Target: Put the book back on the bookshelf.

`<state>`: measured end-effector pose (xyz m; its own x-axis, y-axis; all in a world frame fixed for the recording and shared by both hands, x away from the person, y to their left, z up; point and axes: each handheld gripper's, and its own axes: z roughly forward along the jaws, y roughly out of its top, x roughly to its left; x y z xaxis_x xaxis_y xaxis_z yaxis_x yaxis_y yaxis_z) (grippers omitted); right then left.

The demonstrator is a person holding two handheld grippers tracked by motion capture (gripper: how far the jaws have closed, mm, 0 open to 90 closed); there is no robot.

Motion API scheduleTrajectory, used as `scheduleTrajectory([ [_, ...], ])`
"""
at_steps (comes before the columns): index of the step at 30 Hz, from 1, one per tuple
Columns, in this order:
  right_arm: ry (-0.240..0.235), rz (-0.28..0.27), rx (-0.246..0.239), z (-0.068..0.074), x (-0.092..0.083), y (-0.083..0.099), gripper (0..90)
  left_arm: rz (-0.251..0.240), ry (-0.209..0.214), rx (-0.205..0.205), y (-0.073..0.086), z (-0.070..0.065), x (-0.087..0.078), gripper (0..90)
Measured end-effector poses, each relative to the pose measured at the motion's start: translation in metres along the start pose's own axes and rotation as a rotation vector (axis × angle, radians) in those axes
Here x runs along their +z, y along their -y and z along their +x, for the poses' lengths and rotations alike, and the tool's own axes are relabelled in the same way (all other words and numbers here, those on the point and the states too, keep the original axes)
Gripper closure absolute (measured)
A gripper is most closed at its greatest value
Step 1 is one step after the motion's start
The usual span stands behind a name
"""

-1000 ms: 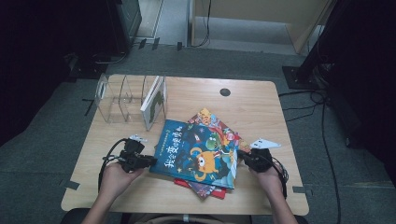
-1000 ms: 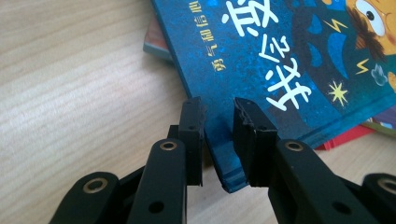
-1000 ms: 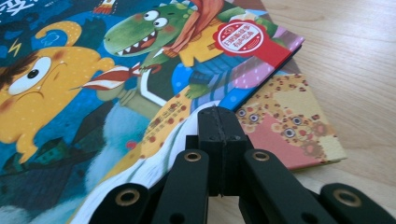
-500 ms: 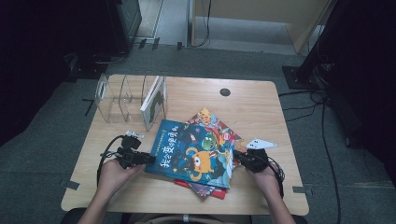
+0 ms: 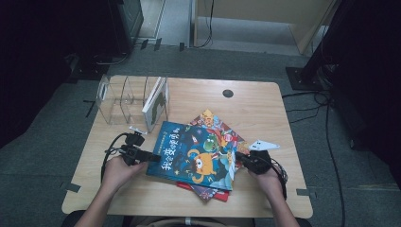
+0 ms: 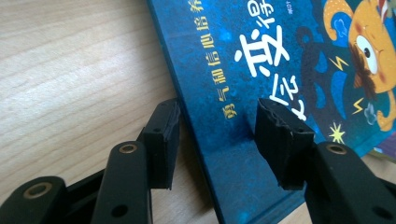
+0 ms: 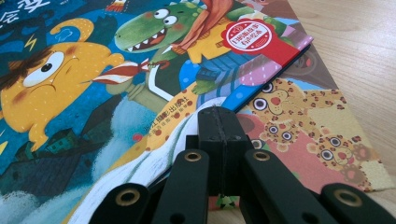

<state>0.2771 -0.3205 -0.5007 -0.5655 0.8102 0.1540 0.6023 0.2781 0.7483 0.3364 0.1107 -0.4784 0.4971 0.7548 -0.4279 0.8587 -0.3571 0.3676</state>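
Observation:
A blue picture book with an orange monster on its cover tops a loose pile of books on the wooden table. My left gripper is at the book's left edge. In the left gripper view its jaws stand apart astride that edge of the blue book, one beside it and one over the cover, having just been opening. My right gripper is at the book's right edge. There its jaws are shut together, their tip at the border of the blue book, with nothing visible between them.
Under the blue book lie a colourful book with a leopard-patterned cover and a red one. A clear acrylic book rack stands at the back left with one book upright in it. A dark round grommet sits near the far edge.
The left hand and its gripper have shifted slightly along the book's left edge. The right hand has stayed put.

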Motion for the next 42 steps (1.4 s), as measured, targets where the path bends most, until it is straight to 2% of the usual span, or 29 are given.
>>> scheduleTrajectory([
  [5,-0.003,0.004,-0.002,0.0,0.0,0.0,90.0,0.013,-0.002,-0.001,-0.005,-0.001,0.003,47.3],
  [12,-0.016,0.009,0.001,0.002,0.002,-0.002,90.0,0.008,-0.011,-0.003,-0.001,0.002,0.0,46.2],
  [20,-0.03,0.019,-0.01,0.007,0.003,-0.003,90.0,0.013,0.03,-0.03,0.0,0.01,0.0,43.8],
  [23,-0.033,0.018,-0.005,0.006,0.003,-0.003,90.0,0.035,0.075,-0.059,-0.001,0.01,0.007,39.3],
  [25,-0.034,0.013,0.001,0.006,0.004,-0.002,90.0,0.039,0.07,-0.097,-0.003,0.009,0.008,38.8],
  [28,-0.035,0.013,0.002,0.007,0.004,-0.002,90.0,0.047,0.055,-0.114,-0.005,0.005,0.003,40.8],
  [32,-0.043,0.013,0.002,0.006,0.004,-0.002,90.0,-0.011,0.046,-0.069,-0.008,-0.006,-0.02,45.4],
  [36,-0.072,0.022,-0.02,0.01,0.005,-0.003,90.0,-0.055,0.012,-0.006,-0.02,-0.029,-0.057,48.2],
  [38,-0.079,0.024,-0.033,0.013,0.007,-0.004,90.0,-0.072,0.047,0.005,-0.026,-0.036,-0.072,49.4],
  [40,-0.088,0.022,-0.041,0.015,0.009,-0.005,90.0,-0.079,0.109,-0.002,-0.035,-0.043,-0.085,51.6],
  [42,-0.101,0.015,-0.05,0.018,0.012,-0.006,90.0,-0.057,0.13,0.021,-0.044,-0.05,-0.092,54.5],
])
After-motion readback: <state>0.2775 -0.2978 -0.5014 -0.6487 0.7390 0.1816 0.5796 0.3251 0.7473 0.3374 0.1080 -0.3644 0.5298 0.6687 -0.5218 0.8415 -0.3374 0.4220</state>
